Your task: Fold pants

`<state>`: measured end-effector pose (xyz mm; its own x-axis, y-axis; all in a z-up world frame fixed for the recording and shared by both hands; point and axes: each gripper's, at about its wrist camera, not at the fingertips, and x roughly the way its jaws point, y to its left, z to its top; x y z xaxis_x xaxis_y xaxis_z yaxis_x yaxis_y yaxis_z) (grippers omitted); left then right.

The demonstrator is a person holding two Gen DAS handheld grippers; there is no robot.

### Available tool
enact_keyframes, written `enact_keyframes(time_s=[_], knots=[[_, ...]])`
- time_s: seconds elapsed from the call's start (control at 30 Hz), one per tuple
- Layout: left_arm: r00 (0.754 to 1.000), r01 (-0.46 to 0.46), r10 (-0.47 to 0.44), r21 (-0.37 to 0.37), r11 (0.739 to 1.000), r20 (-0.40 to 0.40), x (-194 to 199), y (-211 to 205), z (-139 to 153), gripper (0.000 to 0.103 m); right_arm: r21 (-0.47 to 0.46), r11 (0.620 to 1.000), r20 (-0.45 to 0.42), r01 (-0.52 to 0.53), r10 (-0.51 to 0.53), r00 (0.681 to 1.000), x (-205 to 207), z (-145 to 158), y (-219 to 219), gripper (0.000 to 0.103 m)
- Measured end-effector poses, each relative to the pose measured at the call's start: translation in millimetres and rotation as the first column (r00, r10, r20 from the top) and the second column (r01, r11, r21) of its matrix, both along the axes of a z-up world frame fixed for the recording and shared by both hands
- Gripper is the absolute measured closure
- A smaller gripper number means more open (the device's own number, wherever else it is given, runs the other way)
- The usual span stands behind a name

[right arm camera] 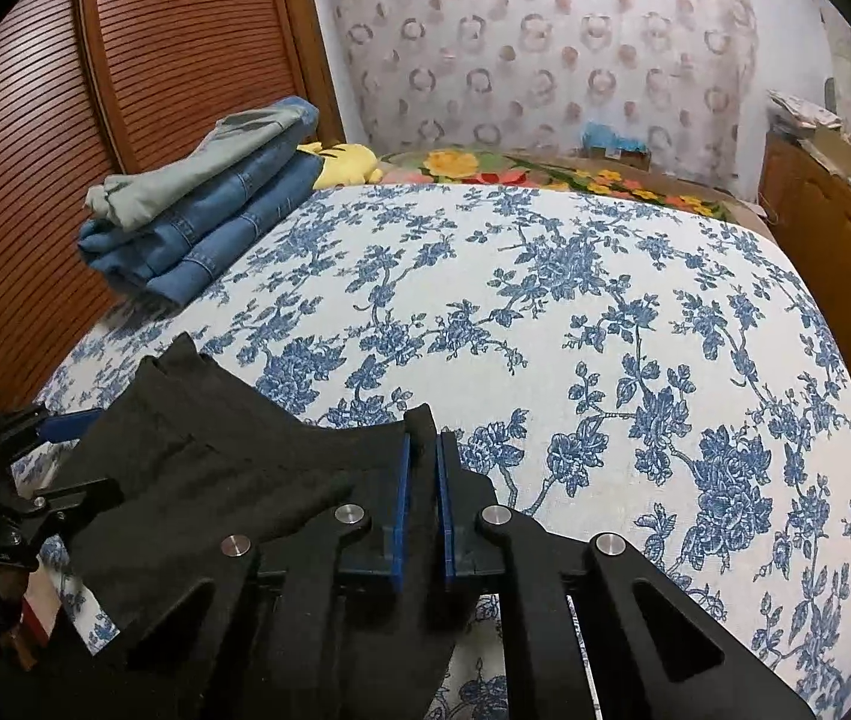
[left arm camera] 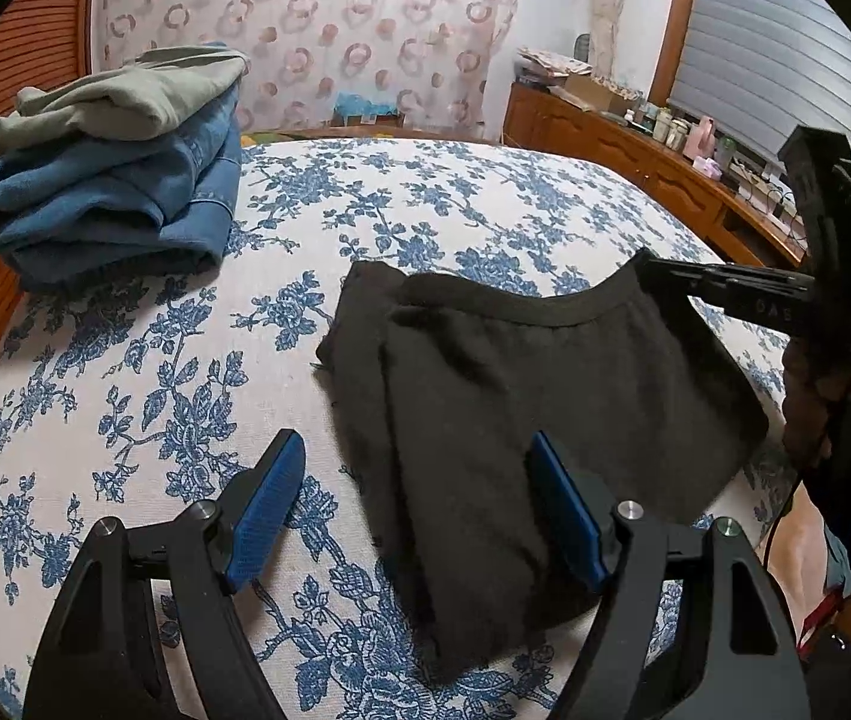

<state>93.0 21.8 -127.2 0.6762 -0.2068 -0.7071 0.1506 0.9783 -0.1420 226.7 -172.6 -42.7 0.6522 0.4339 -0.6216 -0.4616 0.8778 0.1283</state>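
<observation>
A bedroom, and under me a bed (right arm camera: 605,312) spread with a white sheet printed in blue flowers, a patterned curtain behind it and a slatted wooden door to the side. The black cotton pants (left arm camera: 545,396) lie near my edge of the bed, already doubled into a short, thick packet with the waistband curving along the far side. My right gripper (right arm camera: 422,468) has its jaws pinched tight on the corner of that waistband, cloth caught between the blue pads. My left gripper (left arm camera: 419,504) hangs over the near end of the packet, jaws wide, one pad above the sheet, the other above the black cloth, gripping nothing. I judge the folding well along: perhaps one more fold or a tidy-up, then a move to the pile. That pile, folded blue denim jeans (right arm camera: 203,222) topped by a grey-green garment (left arm camera: 125,96), sits well apart at the far corner. Nothing lies between.
</observation>
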Motion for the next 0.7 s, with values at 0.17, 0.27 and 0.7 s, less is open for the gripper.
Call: enact_keyframes(time_s=[0.17,0.27,0.7], knots=[[1.000,0.000,0.000,0.004,1.000,0.011,1.7,0.6,3.6,0.025,-0.029,1.000,0.019,0.000,0.000,1.000,-7.1,7.0,-1.0,0.080],[1.000,0.005,-0.005,0.009,1.000,0.017,4.2,0.3,6.0,0.025,-0.017,1.000,0.021,-0.002,0.002,1.000,-13.9,9.2,-5.0,0.071],[1.000,0.015,-0.016,0.029,0.999,0.015,24.2,3.6,11.5,0.031,-0.012,1.000,-0.009,0.017,-0.018,1.000,-38.4,9.4,-21.3,0.062]])
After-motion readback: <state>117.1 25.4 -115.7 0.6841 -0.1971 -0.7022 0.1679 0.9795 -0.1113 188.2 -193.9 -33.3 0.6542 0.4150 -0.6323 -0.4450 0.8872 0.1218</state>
